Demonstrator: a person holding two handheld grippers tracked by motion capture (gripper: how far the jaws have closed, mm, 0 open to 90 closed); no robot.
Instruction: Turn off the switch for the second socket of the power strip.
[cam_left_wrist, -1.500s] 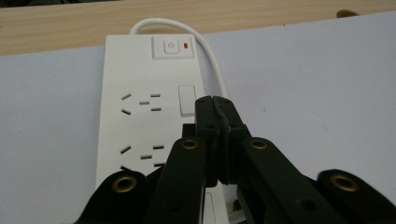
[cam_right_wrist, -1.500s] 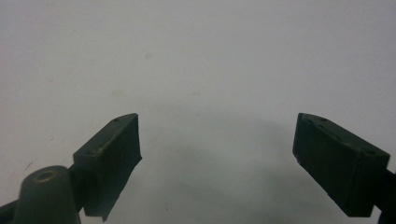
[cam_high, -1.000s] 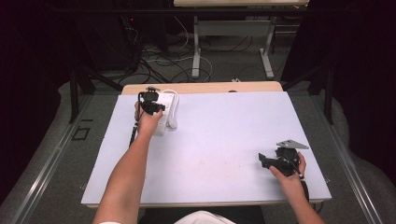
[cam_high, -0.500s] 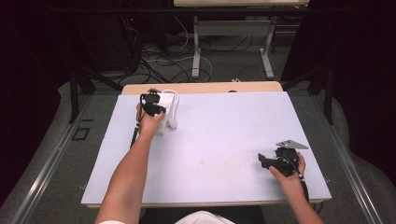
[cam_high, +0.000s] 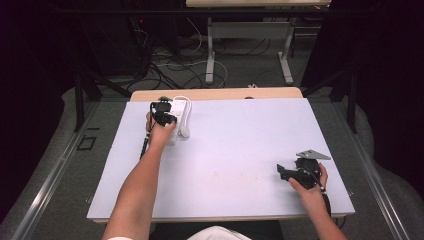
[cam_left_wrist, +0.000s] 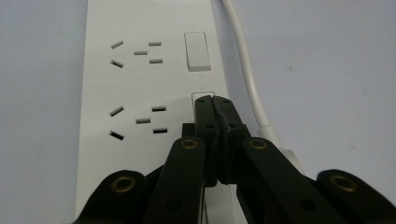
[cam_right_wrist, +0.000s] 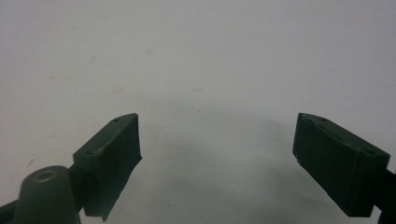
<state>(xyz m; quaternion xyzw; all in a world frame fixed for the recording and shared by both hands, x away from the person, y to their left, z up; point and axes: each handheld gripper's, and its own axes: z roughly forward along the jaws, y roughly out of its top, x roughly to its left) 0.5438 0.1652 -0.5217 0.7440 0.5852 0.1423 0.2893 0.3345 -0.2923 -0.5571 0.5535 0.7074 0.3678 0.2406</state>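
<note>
Two switches on the strip (cam_left_wrist: 149, 70): left tongs (cam_left_wrist: 215, 105), closed, tip on the near switch (cam_left_wrist: 203, 95). Press straight down. Right tongs (cam_right_wrist: 217, 154) wide, idle over the counter (cam_right_wrist: 196, 56).

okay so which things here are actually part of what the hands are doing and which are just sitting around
In use: left gripper, jaws shut, tips on the power strip's near switch.

Idle: right gripper, open over bare table; far switch; white cord; cables on the floor.
</note>
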